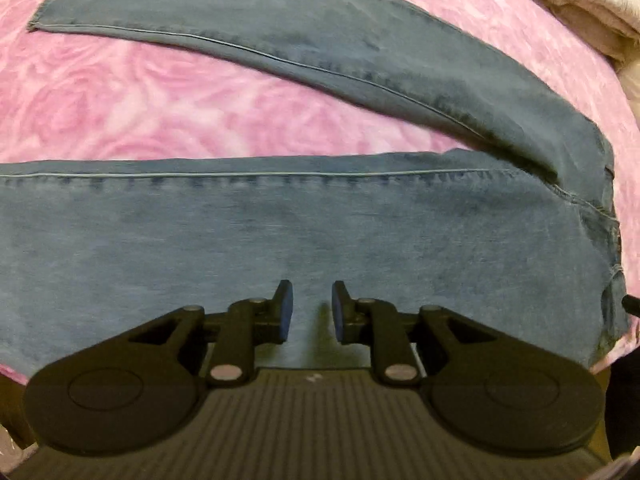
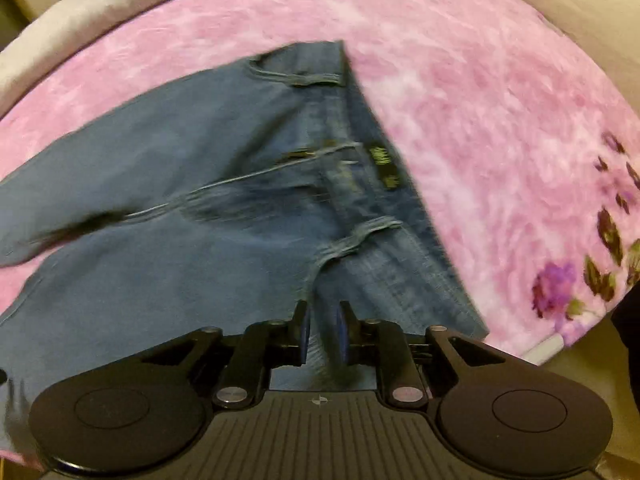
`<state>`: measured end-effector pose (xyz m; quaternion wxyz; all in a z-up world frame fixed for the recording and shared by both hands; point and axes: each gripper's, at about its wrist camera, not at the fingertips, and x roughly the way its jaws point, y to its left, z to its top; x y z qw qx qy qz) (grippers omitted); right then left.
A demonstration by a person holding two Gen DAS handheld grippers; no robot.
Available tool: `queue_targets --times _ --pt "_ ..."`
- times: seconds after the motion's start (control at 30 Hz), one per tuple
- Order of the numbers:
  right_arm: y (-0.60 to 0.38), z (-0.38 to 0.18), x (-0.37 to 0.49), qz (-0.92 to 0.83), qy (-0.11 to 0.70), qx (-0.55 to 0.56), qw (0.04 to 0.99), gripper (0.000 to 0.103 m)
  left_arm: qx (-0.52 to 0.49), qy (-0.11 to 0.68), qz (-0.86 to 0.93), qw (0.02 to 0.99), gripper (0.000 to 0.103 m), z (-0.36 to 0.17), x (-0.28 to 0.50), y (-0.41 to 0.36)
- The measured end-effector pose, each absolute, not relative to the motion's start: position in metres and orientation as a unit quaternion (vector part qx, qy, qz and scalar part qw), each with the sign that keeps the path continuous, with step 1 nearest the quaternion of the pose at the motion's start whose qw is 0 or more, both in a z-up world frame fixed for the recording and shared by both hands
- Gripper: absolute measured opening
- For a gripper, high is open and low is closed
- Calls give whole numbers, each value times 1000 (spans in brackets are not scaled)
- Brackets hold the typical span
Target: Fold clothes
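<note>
Left claw (image 1: 312, 312): your jaws slightly apart, empty, above the near leg | Jeans (image 1: 320, 232): one pair, two legs spread flat on the pink bed cover (image 1: 160, 100), far leg toward 11 o'clock | Progress: laid out, no fold visible yet | Right claw (image 2: 322, 334): narrowly parted, gripping nothing, waistband (image 2: 360, 184) at 12–1 o'clock.
</note>
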<state>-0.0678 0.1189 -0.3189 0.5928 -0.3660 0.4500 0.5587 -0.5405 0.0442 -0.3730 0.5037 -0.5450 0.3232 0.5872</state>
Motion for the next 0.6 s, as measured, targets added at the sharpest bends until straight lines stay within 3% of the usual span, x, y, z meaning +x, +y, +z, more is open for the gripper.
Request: queue_targets --times 0.17,0.27,0.47,0.6 --pt "96 -349 -105 535 494 -398 558 24 -569 357 599 437 19 -395 -571 26" --pt "91 -373 -117 492 523 -452 529 24 -585 338 607 417 19 -390 -584 15" --pt "98 -306 -131 559 486 -392 546 28 -553 329 622 446 19 -332 -581 6" --pt "98 -263 -140 598 471 -371 532 52 -509 340 642 462 20 -299 -566 1"
